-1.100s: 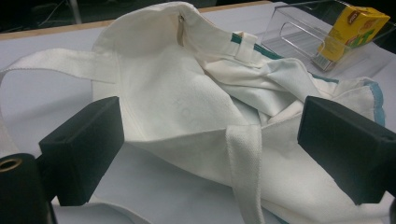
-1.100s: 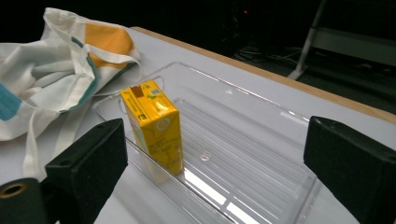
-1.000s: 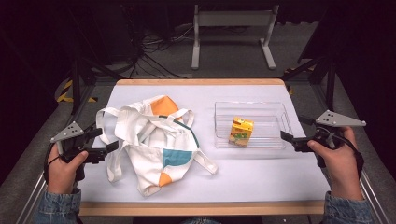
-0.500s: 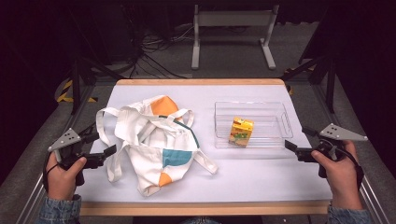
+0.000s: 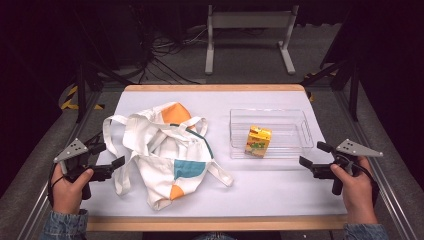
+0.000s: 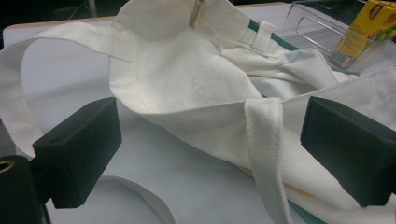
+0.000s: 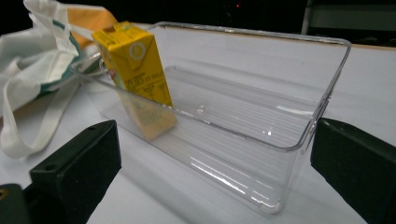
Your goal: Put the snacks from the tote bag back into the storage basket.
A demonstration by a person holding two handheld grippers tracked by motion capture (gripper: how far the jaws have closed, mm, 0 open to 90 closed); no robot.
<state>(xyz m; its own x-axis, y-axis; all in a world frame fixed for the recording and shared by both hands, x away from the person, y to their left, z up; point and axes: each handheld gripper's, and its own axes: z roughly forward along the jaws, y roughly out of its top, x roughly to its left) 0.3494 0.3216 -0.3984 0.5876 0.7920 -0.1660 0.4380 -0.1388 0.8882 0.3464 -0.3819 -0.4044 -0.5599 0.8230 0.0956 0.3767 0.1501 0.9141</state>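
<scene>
**Grippers open at tote bag and clear bin**

White table cover (image 5: 280, 190), high view: tote bag (image 5: 165, 150) crumpled, long axis running near to far; juice carton (image 5: 258, 141) upright in clear bin (image 5: 305, 131).

Left gripper view: left gripper (image 6: 210, 149) jaws wide apart, bag's edge and strap between, unclamped.

Right gripper view: right gripper (image 7: 215, 172) jaws have just been opening, apart, bin's near corner between them, untouched.

Right gripper (image 5: 311, 156) sits lower than in earlier pictures: hand now nearer front edge of table (image 5: 280, 200), off right-hand side, beside near right corner of clear bin (image 5: 305, 131). Jaws have just been opening; nothing between them. Grey plate on top now level with bin's near wall instead of its far end. Left gripper (image 5: 111, 156) shifts slightly toward front edge, beside tote bag (image 5: 165, 150).
</scene>
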